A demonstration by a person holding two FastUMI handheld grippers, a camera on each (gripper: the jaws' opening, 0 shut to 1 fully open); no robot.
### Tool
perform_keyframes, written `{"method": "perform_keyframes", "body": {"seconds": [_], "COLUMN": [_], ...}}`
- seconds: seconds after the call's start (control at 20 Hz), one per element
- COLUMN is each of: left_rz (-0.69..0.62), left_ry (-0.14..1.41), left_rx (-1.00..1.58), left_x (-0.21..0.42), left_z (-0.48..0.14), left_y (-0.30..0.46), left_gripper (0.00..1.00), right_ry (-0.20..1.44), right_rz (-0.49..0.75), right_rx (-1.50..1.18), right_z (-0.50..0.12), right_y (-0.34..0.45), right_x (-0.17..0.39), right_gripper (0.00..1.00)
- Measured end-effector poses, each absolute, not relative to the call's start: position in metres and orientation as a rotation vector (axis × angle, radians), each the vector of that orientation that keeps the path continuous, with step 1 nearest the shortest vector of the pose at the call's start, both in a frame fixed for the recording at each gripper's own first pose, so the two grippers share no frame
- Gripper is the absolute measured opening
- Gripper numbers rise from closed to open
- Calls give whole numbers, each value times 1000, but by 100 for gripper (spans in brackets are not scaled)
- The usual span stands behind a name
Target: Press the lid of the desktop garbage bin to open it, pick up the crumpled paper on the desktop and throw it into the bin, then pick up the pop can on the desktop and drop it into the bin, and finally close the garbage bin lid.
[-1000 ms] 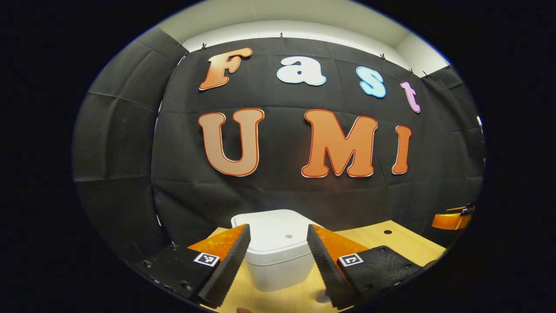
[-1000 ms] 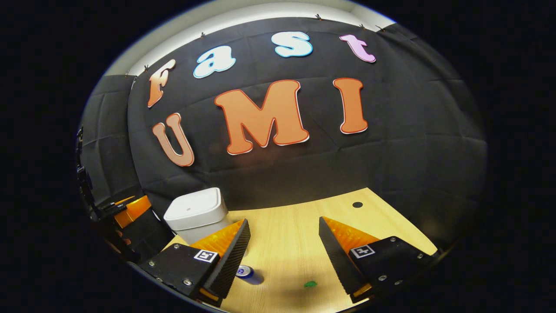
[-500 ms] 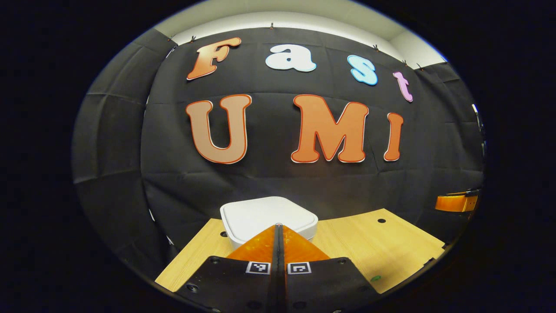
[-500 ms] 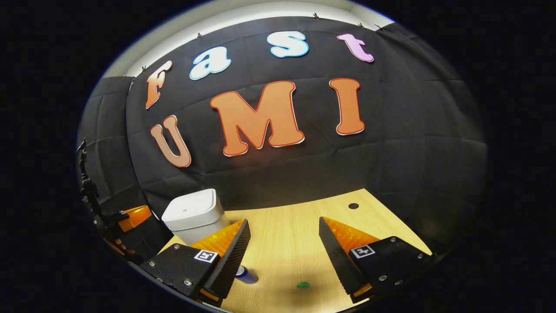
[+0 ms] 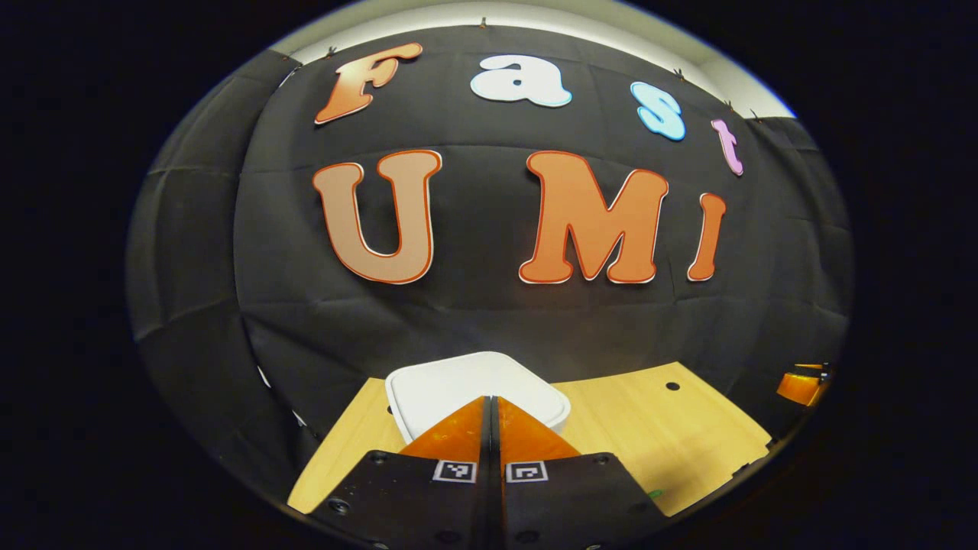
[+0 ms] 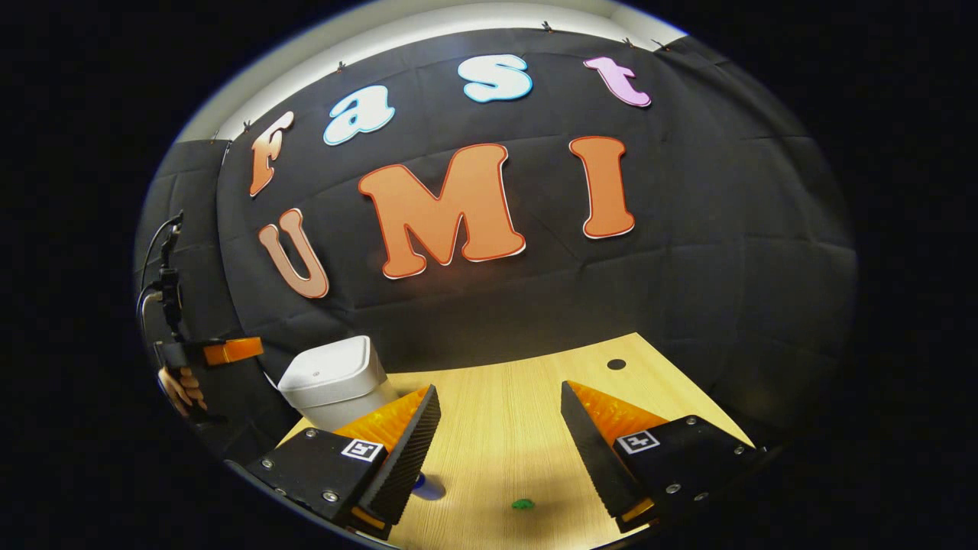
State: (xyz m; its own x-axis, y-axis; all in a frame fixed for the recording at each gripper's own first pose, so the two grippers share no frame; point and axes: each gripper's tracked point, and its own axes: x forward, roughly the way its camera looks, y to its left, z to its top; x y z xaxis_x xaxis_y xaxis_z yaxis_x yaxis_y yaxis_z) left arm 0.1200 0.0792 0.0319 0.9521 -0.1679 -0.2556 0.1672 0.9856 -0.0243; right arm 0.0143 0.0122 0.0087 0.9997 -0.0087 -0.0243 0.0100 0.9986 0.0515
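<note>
The left tongs, pressed together on nothing, point over the near edge of the closed white bin on the tabletop, while the right tongs hang spread above the pop can.

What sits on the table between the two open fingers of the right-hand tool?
In the right gripper view, the right gripper frames bare wooden table, with one small green scrap lying near the bottom. The white bin stands off to the left.
</note>
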Motion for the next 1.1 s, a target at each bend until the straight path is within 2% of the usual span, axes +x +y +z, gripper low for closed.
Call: {"method": "perform_keyframes", "body": {"seconds": [0.3, 0.55, 0.85, 1.1], "left_rz": [-243, -234, -202, -226], "left_ry": [476, 594, 630, 603], "left_rx": [-28, -72, -79, -54], "left_x": [165, 174, 175, 173], "left_z": [-18, -60, -81, -84], "left_y": [63, 60, 61, 59], "left_gripper": [0, 0, 0, 0], "right_ry": [48, 61, 78, 112], "right_rz": [-21, -52, -33, -21], "right_rx": [87, 96, 79, 79], "right_z": [-1, -7, -8, -21], "right_y": [4, -9, -5, -1], "right_x": [23, 26, 30, 34], "right_gripper": [95, 95, 95, 95]}}
